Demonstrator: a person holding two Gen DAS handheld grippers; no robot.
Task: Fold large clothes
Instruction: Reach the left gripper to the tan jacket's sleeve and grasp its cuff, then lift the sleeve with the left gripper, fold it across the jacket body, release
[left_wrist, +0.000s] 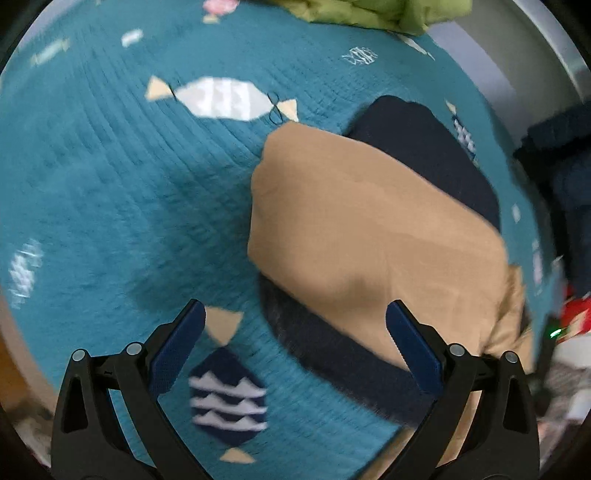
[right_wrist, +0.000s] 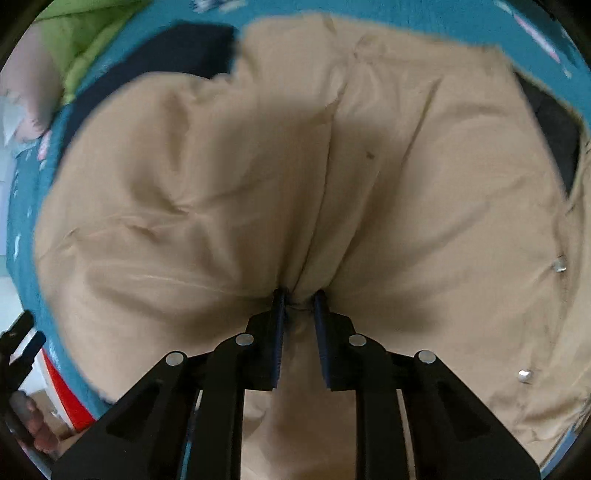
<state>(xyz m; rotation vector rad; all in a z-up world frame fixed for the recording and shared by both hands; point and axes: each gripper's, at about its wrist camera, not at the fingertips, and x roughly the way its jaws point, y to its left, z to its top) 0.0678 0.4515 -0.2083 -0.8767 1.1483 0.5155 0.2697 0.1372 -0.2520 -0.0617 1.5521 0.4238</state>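
Note:
A large tan garment (left_wrist: 369, 229) with a dark navy lining (left_wrist: 424, 147) lies part-folded on a teal quilt (left_wrist: 110, 184). My left gripper (left_wrist: 295, 314) is open and empty, above the quilt just left of the garment's near edge. In the right wrist view the tan garment (right_wrist: 258, 166) fills the frame, with metal snaps (right_wrist: 559, 265) at the right. My right gripper (right_wrist: 299, 295) is shut on a bunched fold of the tan fabric, which puckers toward the fingertips. The view is blurred.
The quilt has fish patches, one white (left_wrist: 221, 98) and one navy (left_wrist: 227, 397). A green cloth (left_wrist: 369, 14) lies at the far edge, also in the right wrist view (right_wrist: 85, 40). Dark and red items (left_wrist: 569, 317) sit beyond the quilt's right edge.

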